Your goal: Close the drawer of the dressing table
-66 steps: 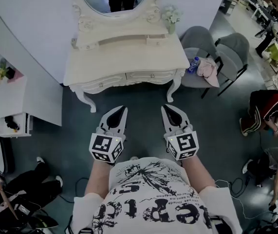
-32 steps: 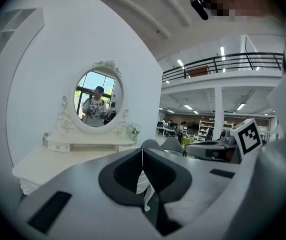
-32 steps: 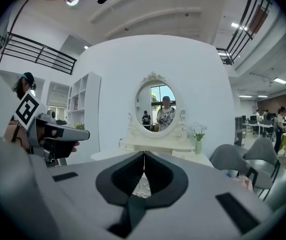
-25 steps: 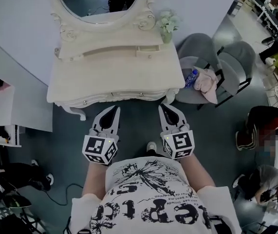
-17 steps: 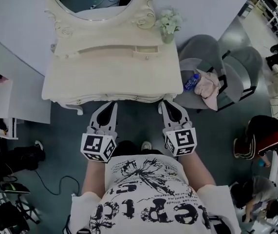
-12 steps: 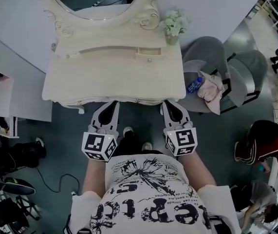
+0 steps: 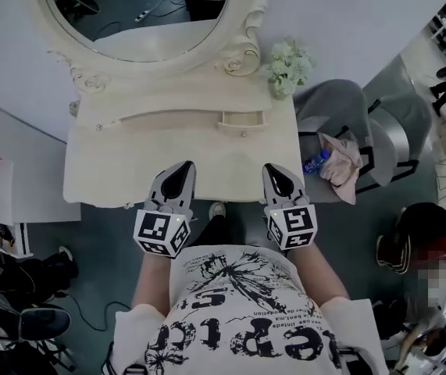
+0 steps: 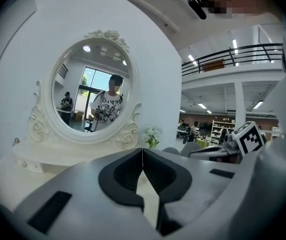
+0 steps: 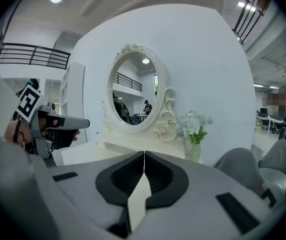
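A cream dressing table [image 7: 121, 174] with an oval mirror [image 7: 137, 14] fills the head view. On its raised back shelf, right of centre, a small drawer [image 7: 242, 120] stands pulled out a little. My left gripper [image 7: 181, 166] and right gripper [image 7: 274, 169] hover side by side over the near edge of the tabletop, pointing at the mirror, short of the drawer. Both are shut with nothing between the jaws, as the left gripper [image 8: 142, 150] and right gripper [image 9: 144, 154] also show in their own views. The drawer lies roughly between them, further back.
A vase of white flowers [image 7: 287, 65] stands on the table's back right corner. Grey chairs [image 7: 347, 104] with a pink cloth [image 7: 340, 156] and a bottle [image 7: 312, 162] stand right of the table. People sit on the floor at right [image 7: 426, 241] and lower left.
Both grippers have travelled forward from in front of the table edge to above the tabletop. The table and mirror now appear closer. The jaws stayed shut.
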`<state>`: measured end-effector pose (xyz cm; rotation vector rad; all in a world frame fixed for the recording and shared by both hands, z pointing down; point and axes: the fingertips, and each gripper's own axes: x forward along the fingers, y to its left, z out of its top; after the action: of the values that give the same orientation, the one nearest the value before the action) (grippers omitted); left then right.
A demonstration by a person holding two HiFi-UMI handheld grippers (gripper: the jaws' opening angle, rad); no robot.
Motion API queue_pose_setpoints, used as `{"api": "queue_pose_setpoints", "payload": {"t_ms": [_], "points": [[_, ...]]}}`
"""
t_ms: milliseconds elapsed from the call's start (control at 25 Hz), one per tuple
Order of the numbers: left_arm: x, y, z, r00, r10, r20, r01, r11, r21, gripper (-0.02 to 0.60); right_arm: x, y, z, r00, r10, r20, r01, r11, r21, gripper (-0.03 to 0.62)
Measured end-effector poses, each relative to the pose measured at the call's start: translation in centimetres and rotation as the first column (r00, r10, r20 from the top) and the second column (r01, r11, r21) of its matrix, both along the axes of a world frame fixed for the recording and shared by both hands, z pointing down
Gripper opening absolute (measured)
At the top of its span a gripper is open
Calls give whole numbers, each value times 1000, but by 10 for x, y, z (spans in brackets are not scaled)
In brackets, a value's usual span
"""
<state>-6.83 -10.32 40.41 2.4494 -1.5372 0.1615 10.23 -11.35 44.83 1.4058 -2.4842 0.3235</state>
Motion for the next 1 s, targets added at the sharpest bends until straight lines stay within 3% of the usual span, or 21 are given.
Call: {"api": "queue_pose_setpoints", "payload": {"t_ms": [360, 560, 800, 880, 1000], "points": [[-22, -97, 17, 995, 103, 8, -103, 995, -10, 20, -26, -92, 34, 996, 88, -12, -88, 994, -66, 18], [-21, -111, 33, 990, 141, 2, -141, 989, -41, 20, -35, -105, 70, 997, 74, -32, -79, 983, -164, 18], [-22, -119, 52, 988, 153, 1, -152, 984, -91, 20, -35, -117, 130, 994, 85, -71, -102, 949, -299, 25], [-23, -119, 60, 990, 138, -3, -138, 984, -109, 20, -37, -118, 147, 995, 74, -70, -93, 939, -332, 75], [-24, -118, 72, 994, 108, -10, -108, 984, -142, 20, -39, -118, 166, 996, 54, -77, -78, 927, -367, 100]]}}
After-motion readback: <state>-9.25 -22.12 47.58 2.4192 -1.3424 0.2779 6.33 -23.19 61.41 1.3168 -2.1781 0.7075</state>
